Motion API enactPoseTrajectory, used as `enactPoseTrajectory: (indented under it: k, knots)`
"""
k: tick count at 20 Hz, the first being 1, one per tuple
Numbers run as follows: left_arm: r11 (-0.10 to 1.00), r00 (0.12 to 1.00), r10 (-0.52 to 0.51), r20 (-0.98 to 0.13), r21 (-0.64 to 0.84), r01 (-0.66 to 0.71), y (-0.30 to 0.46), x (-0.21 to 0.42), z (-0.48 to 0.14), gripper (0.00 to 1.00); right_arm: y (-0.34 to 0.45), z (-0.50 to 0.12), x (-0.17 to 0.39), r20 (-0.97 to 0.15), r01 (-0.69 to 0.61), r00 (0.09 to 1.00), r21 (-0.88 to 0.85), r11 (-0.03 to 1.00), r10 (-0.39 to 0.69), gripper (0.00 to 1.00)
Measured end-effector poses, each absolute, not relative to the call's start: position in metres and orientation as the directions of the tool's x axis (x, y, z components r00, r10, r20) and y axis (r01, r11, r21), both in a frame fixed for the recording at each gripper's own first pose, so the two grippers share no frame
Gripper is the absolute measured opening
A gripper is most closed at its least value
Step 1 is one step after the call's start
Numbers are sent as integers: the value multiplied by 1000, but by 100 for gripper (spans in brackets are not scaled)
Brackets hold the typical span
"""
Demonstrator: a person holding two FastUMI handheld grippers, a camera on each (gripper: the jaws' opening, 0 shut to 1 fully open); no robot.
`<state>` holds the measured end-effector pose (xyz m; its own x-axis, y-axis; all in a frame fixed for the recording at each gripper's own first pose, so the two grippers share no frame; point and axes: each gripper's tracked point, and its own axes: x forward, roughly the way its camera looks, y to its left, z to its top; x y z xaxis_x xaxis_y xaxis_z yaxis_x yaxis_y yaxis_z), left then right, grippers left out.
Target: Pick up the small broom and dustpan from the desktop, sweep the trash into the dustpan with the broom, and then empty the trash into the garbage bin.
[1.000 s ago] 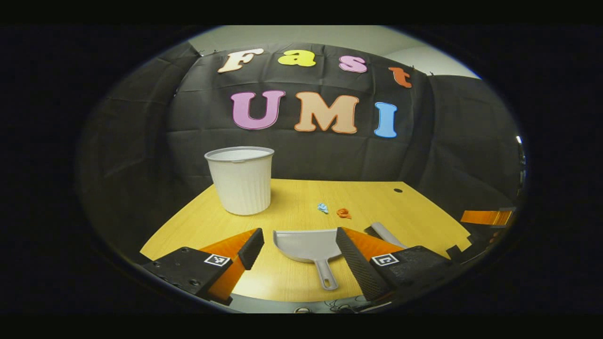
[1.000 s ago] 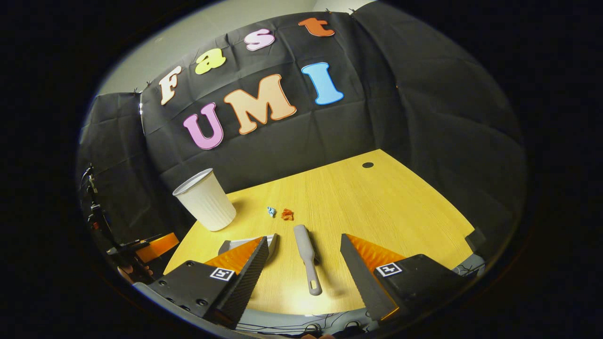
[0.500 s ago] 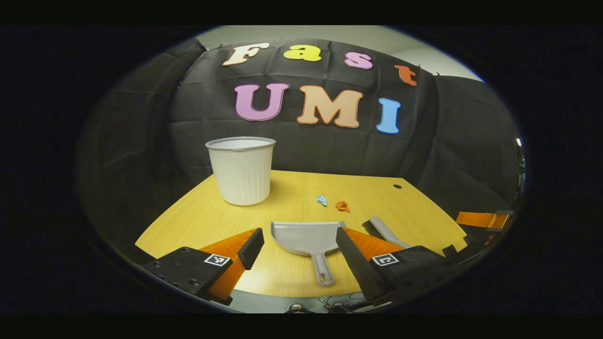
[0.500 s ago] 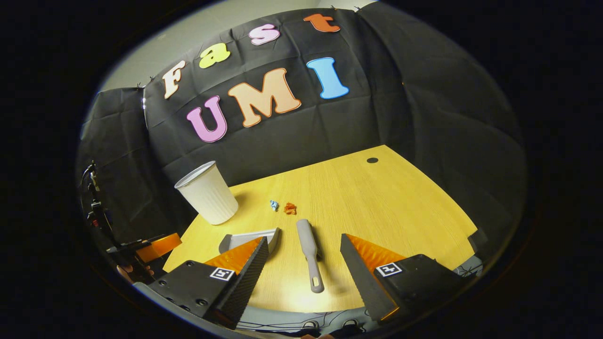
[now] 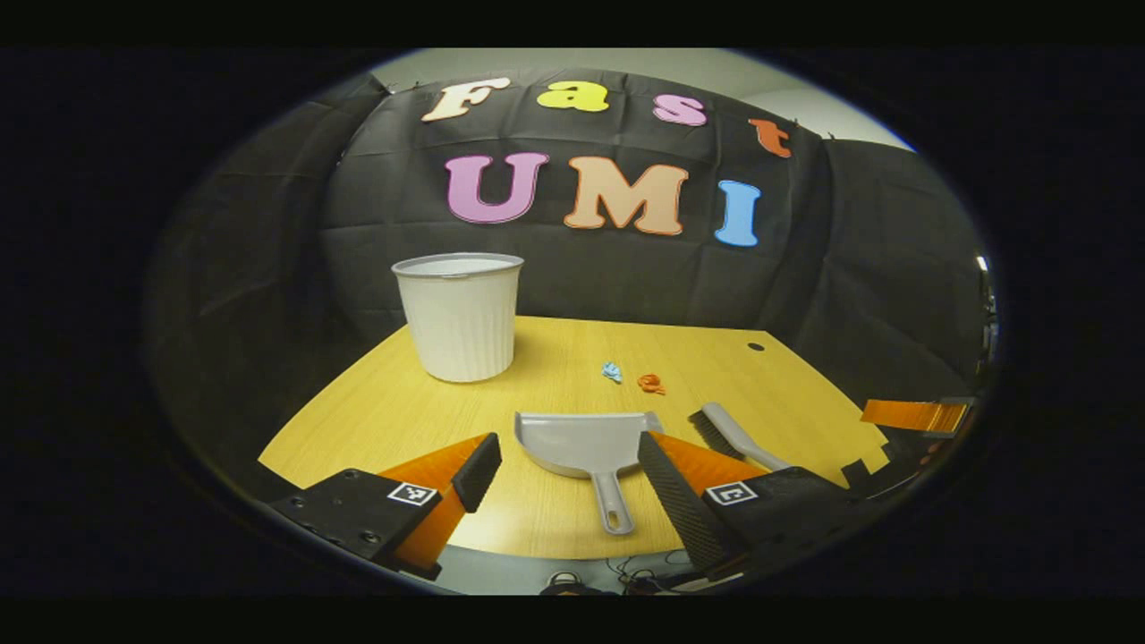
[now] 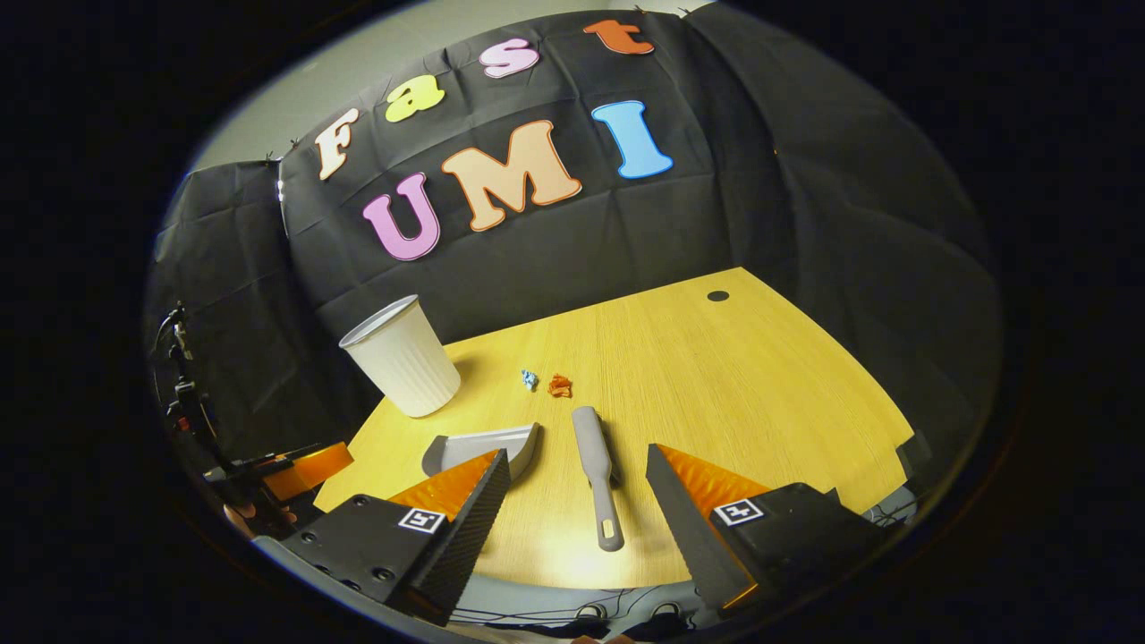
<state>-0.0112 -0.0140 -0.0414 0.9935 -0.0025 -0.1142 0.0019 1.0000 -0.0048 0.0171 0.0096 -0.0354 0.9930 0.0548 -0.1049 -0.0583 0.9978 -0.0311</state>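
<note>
In the left gripper view I can read no writing beyond the small square tags on my gripper's body. The wooden worktop (image 5: 555, 402) runs up to the black cloth wall, with a small dark hole near its far right corner. The white ribbed garbage bin (image 5: 460, 315) stands upright at far left; a blue scrap (image 5: 612, 371) and an orange scrap (image 5: 651, 384) lie just beside each other mid-worktop. The grey dustpan (image 5: 586, 447) lies flat ahead of my left gripper (image 5: 568, 465), handle towards me; the jaws stand wide apart, holding nothing. The small broom (image 5: 729, 432) lies to its right. In the right gripper view, the broom (image 6: 597, 470) lies between the wide-open, empty jaws of my right gripper (image 6: 577, 487), handle towards me, the dustpan (image 6: 483, 444) left of it, the bin (image 6: 401, 356) beyond, and the two scraps near the broom's far end.
</note>
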Motion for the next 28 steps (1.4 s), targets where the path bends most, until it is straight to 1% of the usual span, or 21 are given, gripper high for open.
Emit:
enactPoseTrajectory:
  k: [9,14,17,23,26,28]
  knots:
    - [1000,990,6,-143,11,-4,-15,-10,-52,93,1,-41,21,-119,-48,992,-29,998,44,92]
    - [1000,984,2,-178,19,1,-22,-6,-64,93,-3,-49,28,-144,-47,989,-43,998,41,92]
    - [1000,971,7,-238,31,1,-25,1,-83,93,-4,-56,40,-168,-52,985,-69,996,40,92]
    - [999,935,-44,-351,-7,45,-50,20,-118,94,-4,-79,72,-239,-74,970,-124,990,43,92]
    - [998,908,-54,-416,-31,46,-57,33,-137,94,-12,-101,94,-307,-80,951,-171,982,24,92]
    - [999,878,-54,-476,-31,44,-60,39,-154,94,-14,-116,108,-363,-89,932,-167,982,22,92]
